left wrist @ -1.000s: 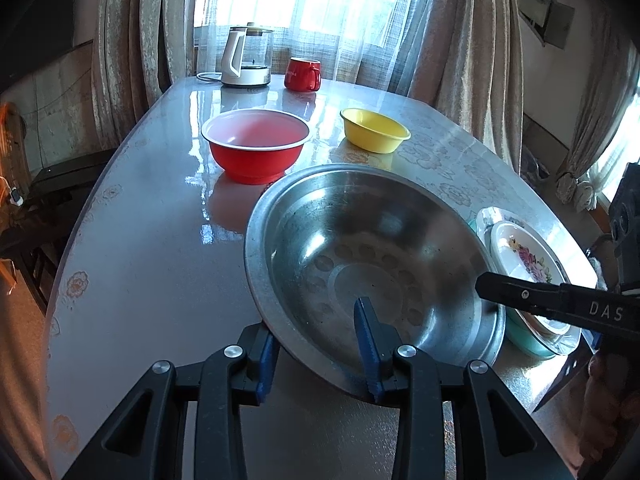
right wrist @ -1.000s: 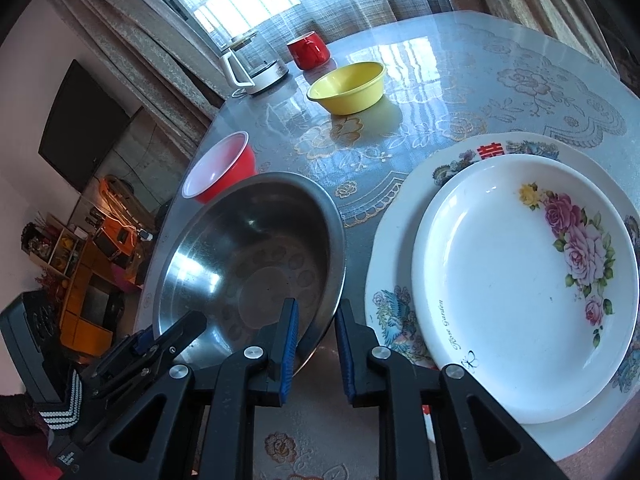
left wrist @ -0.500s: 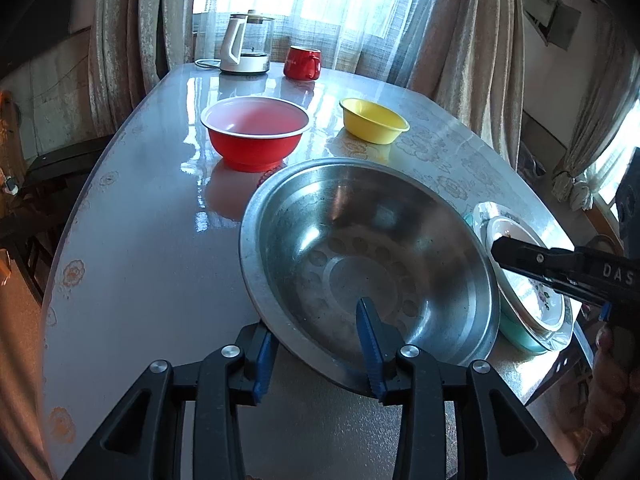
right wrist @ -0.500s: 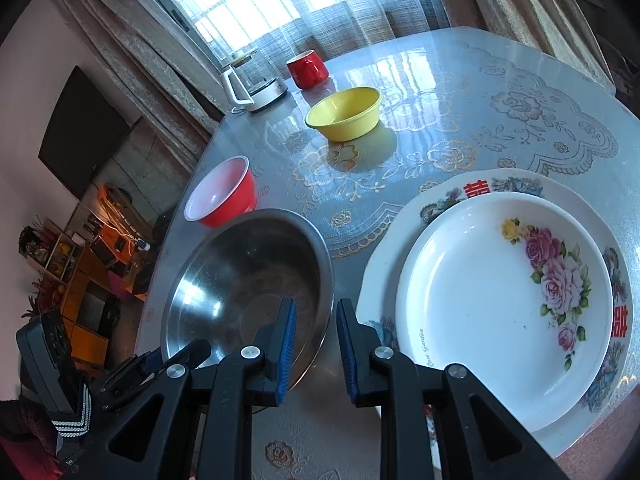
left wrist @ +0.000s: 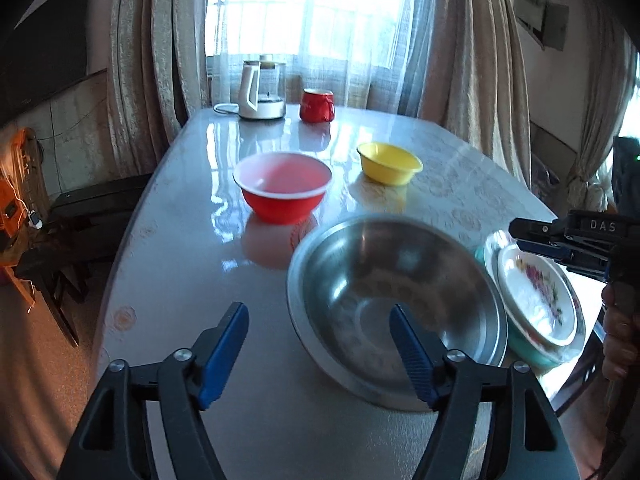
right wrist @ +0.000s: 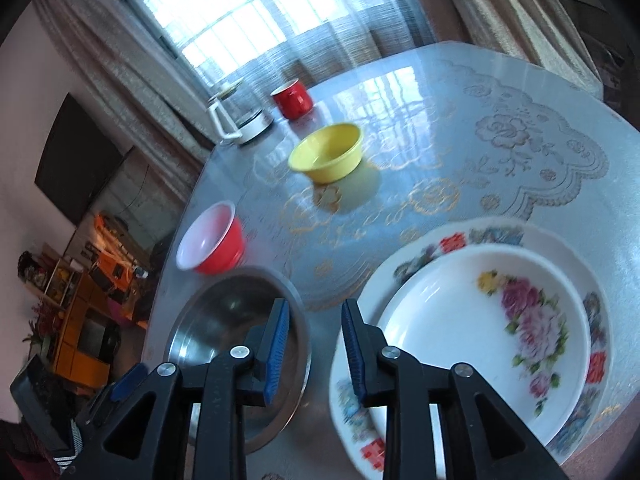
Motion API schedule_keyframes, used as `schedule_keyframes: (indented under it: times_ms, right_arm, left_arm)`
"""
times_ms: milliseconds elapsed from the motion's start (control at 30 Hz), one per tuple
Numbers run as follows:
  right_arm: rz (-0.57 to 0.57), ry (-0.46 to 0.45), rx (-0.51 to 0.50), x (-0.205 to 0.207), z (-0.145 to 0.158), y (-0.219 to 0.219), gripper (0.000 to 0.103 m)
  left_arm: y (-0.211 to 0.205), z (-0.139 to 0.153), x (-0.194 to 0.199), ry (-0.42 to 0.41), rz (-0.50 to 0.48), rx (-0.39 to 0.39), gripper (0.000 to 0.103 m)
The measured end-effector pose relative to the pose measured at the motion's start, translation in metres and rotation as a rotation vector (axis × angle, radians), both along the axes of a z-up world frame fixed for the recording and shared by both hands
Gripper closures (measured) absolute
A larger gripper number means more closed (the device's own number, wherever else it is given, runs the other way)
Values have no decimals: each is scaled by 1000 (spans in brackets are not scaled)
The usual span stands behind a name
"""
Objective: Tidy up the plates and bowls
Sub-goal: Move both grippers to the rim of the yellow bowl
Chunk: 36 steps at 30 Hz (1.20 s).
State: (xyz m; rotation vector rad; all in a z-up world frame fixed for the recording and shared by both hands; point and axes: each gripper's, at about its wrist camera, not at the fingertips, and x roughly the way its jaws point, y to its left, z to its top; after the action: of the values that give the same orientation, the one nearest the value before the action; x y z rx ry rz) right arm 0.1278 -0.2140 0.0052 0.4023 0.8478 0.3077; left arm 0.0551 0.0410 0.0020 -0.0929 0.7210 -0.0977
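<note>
Steel bowl (left wrist: pixel 394 300) has been released by left gripper (left wrist: pixel 320 344), now spread wide, empty. Right gripper (right wrist: pixel 312 344) held part-open, empty. Bowl shiny, upright.

The left gripper (left wrist: pixel 318 334) is hanging with its 2 blue-padded fingers (left wrist: pixel 224 350) spread wide and gripping nothing, while the right gripper (right wrist: pixel 314 344) is hanging level with its fingers (right wrist: pixel 276 340) parted by a narrow gap, the person's right hand (left wrist: pixel 618 332) wrapping its handle.
</note>
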Motion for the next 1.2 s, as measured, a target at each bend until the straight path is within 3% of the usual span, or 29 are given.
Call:
schedule_keyframes:
  times_ms: [300,667,1200]
  right_arm:
    - [-43,-6,-45,43,16,-14,70]
    - [-20,94,-46,127,1,-13,68]
    - [-79,236,98,232,-35,-7,65]
  left_arm:
    - [-1,27,40,-10,-4,-44,14]
    - [-10,46,102,40,20,-93,13]
    - [-35,52,181,146,4,-75,13]
